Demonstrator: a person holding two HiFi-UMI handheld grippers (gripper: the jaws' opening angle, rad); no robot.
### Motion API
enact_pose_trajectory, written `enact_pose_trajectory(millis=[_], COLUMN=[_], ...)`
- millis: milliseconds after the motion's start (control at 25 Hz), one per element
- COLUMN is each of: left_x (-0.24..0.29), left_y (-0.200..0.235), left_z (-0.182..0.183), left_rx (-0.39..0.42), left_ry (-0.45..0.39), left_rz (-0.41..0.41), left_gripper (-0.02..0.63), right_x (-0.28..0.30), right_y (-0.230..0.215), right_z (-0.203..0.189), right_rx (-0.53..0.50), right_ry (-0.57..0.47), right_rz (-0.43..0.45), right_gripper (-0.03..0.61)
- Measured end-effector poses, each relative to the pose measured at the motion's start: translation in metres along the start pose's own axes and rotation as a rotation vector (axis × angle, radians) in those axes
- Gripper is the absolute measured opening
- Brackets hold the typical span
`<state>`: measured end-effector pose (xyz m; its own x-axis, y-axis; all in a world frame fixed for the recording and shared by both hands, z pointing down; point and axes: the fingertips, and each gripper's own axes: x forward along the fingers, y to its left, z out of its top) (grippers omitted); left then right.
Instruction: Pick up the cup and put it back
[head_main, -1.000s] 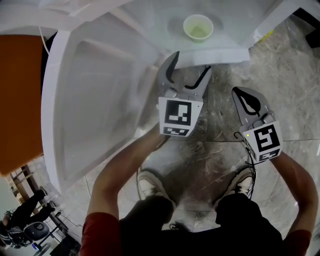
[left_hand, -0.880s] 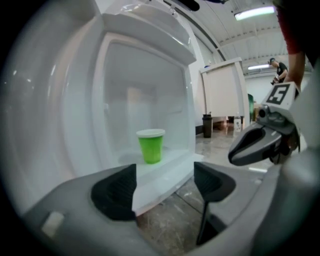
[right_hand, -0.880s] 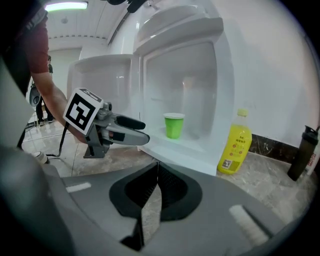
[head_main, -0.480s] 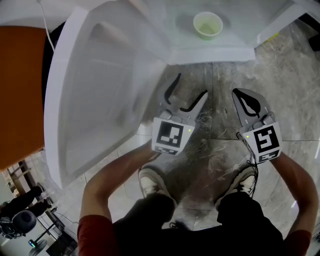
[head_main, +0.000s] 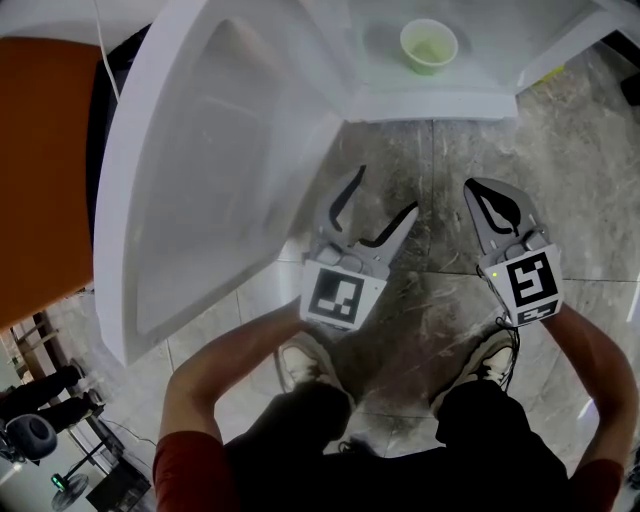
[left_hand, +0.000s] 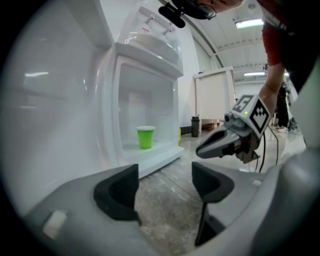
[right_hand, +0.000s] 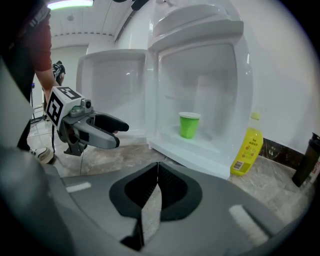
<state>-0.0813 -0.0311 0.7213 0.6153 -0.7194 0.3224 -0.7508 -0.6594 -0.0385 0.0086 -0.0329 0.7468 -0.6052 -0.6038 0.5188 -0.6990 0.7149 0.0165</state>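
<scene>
**Q:** Where is the cup located, and what is contained in it?

**A:** The cup (head_main: 428, 46) is stood upright on the floor of the open fridge (head_main: 430, 103) compartment, at the upper centre of the head view. Its contents cannot be determined.

**Q:** How are the fingers set?

**A:** The left gripper (head_main: 387, 190) jaws are spread, having just been closing slightly, with nothing between them. The right gripper (head_main: 474, 190) jaws are pressed together, empty.

**Q:** What is added by the gripper views?

**A:** A yellow bottle (right_hand: 247, 150) is shown in full at the lower right of the right gripper view, just beside the fridge wall.
</scene>
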Motion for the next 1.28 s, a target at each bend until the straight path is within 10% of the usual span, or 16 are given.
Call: enact_pose_trajectory(millis=[360, 1000, 1280], left_x=[-0.007, -0.009, -0.009], left_y=[-0.006, -0.015, -0.017], left_z=[0.008, 0.008, 0.008], left_rx=[-0.003, -0.028, -0.018], left_ry=[-0.031, -0.049, -0.052], left_rz=[-0.014, -0.044, -0.06], left_gripper=[0.294, 0.002, 0.0], right_x=[-0.002, -0.002, -0.002], right_y=[0.002, 0.001, 0.0], right_z=[0.005, 0.004, 0.004], right_rx=[-0.005, 0.004, 0.002], right_ry=[-0.015, -0.019, -0.017], right_rz=[-0.001, 0.0, 0.001], right_gripper=[0.002, 0.002, 0.002])
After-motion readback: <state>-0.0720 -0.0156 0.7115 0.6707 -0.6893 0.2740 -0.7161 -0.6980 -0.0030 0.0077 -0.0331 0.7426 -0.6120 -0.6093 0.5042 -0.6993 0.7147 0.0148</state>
